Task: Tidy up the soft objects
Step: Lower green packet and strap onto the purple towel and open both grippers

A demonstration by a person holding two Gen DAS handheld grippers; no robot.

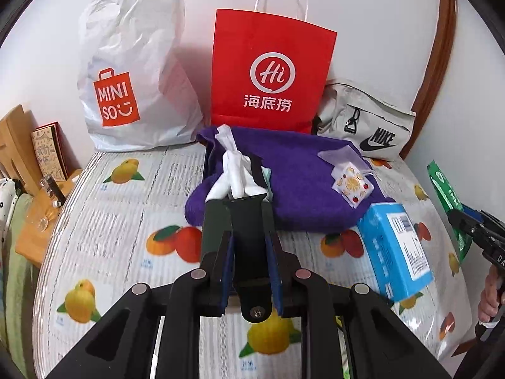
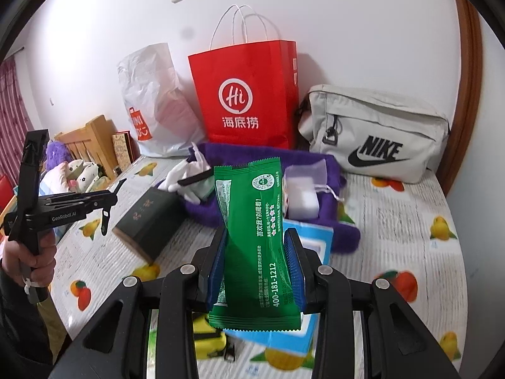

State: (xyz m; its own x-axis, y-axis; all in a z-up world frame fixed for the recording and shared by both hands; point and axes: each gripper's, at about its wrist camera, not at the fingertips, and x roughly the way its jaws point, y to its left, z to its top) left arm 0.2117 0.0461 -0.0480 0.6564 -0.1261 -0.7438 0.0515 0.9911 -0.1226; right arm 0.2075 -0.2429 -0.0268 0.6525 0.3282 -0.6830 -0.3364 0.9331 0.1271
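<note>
Jaws, left gripper (image 1: pixel 247 218): nearly closed, pinching a black strap (image 1: pixel 249 252) lengthwise, pin end toward the camera. Jaws, right gripper (image 2: pixel 255 237): part-spread, pinching a green packet (image 2: pixel 249 195) across its middle, so both ends hang free and the foil buckles between the pads. Held clear above the desk (image 1: pixel 104 208), in front of the bags; probably ready for dropping into one.

Remaining on the desk: purple cloth (image 1: pixel 293 173) with white gloves (image 1: pixel 233 170) and a fruit-print sachet (image 1: pixel 352 186) on top, blue box (image 1: pixel 394 246) just beside it, dark box (image 2: pixel 148 221) below the left gripper.

Legible markings:
- Packet: "400-181-1212", plus small Chinese print.
- Red bag (image 1: pixel 268 72): "Hi", "海底捞".
- White bag (image 1: pixel 135 69): "MINISO".
- Grey bag (image 2: pixel 375 129): "NIKE".
- Left gripper body, right wrist view: "GenRobot.AI".
</note>
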